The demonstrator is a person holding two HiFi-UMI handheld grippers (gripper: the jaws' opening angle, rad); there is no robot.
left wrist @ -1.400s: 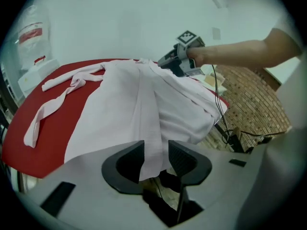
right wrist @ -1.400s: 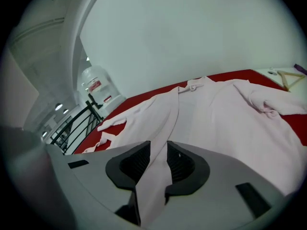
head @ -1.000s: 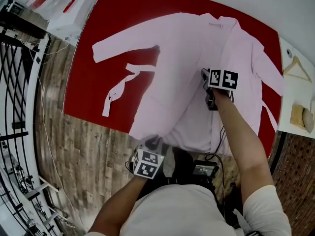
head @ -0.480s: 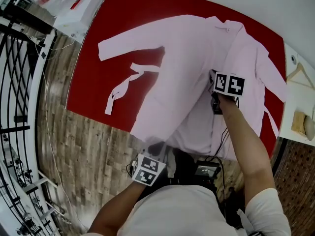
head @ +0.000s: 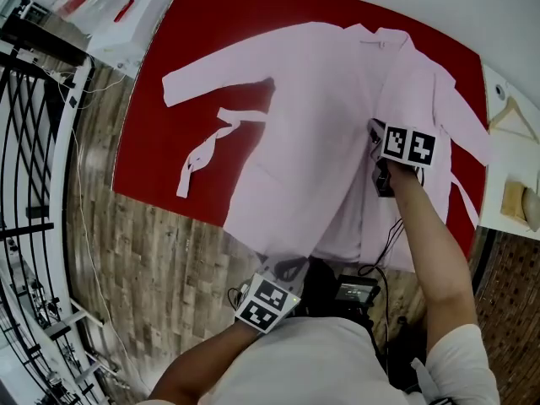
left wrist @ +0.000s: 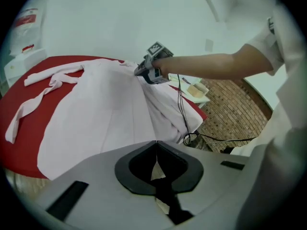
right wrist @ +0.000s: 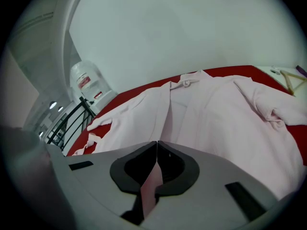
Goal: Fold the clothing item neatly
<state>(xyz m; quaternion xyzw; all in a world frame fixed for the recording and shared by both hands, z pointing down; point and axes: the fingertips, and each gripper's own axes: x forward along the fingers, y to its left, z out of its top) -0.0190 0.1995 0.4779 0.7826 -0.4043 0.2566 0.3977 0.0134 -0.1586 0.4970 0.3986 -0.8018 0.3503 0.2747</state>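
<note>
A pale pink robe (head: 312, 99) lies spread open on the red table (head: 194, 24), collar at the far side, with one sleeve and a tie belt (head: 209, 139) stretched out to the left. My left gripper (head: 285, 268) is at the near hem, off the table's front edge, shut on a thin fold of the robe (left wrist: 155, 169). My right gripper (head: 375, 128) is over the robe's middle, at its front opening edge. It is shut on that edge, and a pink strip (right wrist: 151, 186) shows between the jaws. From the left gripper view, the right gripper (left wrist: 146, 71) holds the cloth raised.
A wooden hanger (head: 509, 112) lies on a white surface to the right of the table. White boxes (head: 126, 15) sit at the far left corner. A black railing (head: 34, 142) runs along the left. Cables and a black device (head: 350, 289) lie on the wooden floor by my feet.
My left gripper has drawn back toward me with the hem, pulling it off the table edge. My right gripper has shifted right and lifted slightly with the front edge.
</note>
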